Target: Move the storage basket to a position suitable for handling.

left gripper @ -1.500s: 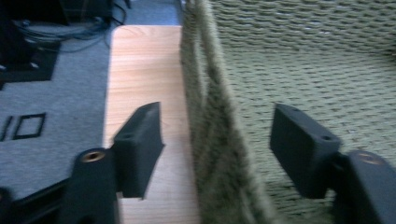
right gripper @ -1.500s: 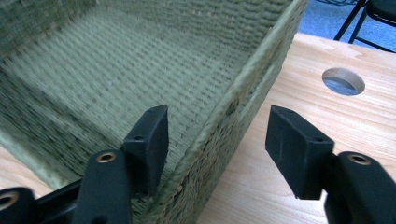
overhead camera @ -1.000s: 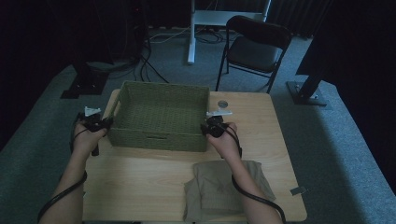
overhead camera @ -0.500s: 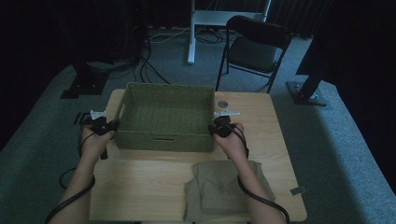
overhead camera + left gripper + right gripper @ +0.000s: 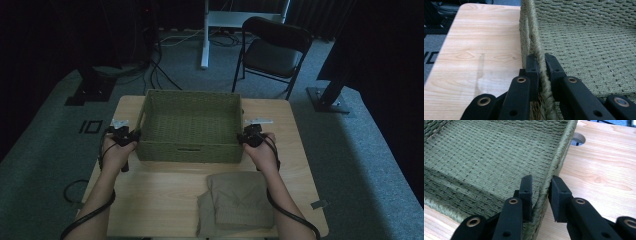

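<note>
Two grippers on the green woven rectangular basket (image 5: 189,125): left gripper (image 5: 541,67) clamps its rim; right gripper (image 5: 541,191), jaws just closing, straddles the opposite rim, gap remaining. Carrying not begun.

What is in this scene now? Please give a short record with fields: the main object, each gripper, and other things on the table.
main object: green woven basket, empty, on the wooden table
left gripper: shut on the basket's left wall, rim pinched between both jaws
right gripper: jaws straddle the basket's right wall and have just been closing; a gap shows at the outer jaw, so not yet clamped
folded cloth: tan, near the table's front edge, apart from the basket
background: black folding chair behind the table
</note>
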Demonstrator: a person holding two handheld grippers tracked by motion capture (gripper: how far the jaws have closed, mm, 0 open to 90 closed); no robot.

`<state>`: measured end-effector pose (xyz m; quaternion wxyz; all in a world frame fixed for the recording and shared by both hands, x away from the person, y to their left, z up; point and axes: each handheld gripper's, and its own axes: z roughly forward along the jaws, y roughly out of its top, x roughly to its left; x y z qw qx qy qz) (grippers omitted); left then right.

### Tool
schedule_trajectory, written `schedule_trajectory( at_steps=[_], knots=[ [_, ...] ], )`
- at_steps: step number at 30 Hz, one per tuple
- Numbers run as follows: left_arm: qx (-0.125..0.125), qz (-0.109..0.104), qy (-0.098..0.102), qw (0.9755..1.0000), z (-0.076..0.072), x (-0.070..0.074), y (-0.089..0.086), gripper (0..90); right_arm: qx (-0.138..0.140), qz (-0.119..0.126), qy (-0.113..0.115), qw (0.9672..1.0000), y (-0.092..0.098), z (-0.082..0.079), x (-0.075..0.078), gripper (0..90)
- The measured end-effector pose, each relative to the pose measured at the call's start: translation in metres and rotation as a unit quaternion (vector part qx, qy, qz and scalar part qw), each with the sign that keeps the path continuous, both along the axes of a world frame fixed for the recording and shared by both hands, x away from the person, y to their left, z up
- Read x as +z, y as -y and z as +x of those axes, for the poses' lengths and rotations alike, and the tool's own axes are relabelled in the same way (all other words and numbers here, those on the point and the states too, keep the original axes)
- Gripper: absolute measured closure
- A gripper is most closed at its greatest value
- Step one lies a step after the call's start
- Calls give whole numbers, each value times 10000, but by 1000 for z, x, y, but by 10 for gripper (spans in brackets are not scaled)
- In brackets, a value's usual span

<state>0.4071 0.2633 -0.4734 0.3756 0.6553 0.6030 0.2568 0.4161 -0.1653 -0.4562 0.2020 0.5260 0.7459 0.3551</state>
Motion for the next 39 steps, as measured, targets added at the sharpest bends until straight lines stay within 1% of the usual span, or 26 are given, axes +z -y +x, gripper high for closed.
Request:
schedule_trajectory(
  at_steps=[1, 5, 9, 13, 15, 17, 19, 21, 25, 26, 30, 31, 32, 33, 35, 37, 39],
  knots=[
    [0, 0, 0, 10000, 0, 0, 0, 836, 0, 0, 0, 10000, 0, 0, 0, 734],
    [-106, -87, 10, 9999, 1, -1, 12, 832, -72, -5, -5, 10000, 14, -1, 0, 739],
    [-172, -52, -19, 9998, 1, 0, 24, 830, -137, -38, -13, 9999, 26, -3, 0, 744],
    [-136, -26, -38, 9999, 2, 0, 41, 831, -220, -65, 14, 9997, 38, -4, 0, 750],
    [-180, 5, -41, 9998, 2, 0, 49, 831, -287, -92, 14, 9995, 46, -4, 0, 756],
    [-259, -25, -47, 9997, 2, 0, 57, 827, -354, -93, 17, 9993, 54, -4, 0, 761],
    [-309, -79, -44, 9995, 2, 0, 64, 825, -407, -50, -5, 9992, 63, -5, 0, 763],
    [-354, -42, -57, 9993, 3, 0, 70, 824, -443, -26, -20, 9990, 70, -6, 0, 765],
    [-360, -55, -88, 9993, 5, 0, 83, 824, -524, -41, -23, 9986, 82, -8, 0, 770],
    [-384, -31, -96, 9992, 5, 1, 87, 824, -537, -52, -17, 9985, 85, -8, 0, 771],
    [-455, -47, -121, 9989, 6, 1, 100, 821, -615, -57, -14, 9981, 98, -9, 0, 775],
    [-455, -47, -121, 9989, 6, 1, 100, 820, -615, -57, -14, 9981, 98, -9, 0, 775],
    [-504, -37, -118, 9987, 6, 1, 106, 820, -637, -36, -29, 9980, 102, -9, 0, 776],
    [-528, -56, -118, 9985, 6, 1, 109, 819, -649, -37, -22, 9979, 109, -10, 0, 776],
    [-587, -39, -110, 9982, 6, 0, 115, 818, -686, -6, -36, 9976, 116, -12, 0, 777],
    [-604, -92, -117, 9981, 6, 0, 121, 815, -694, -2, -40, 9976, 122, -13, 0, 777],
    [-614, -83, -123, 9980, 6, 0, 125, 815, -725, -8, -49, 9974, 127, -14, 0, 778]
  ],
)
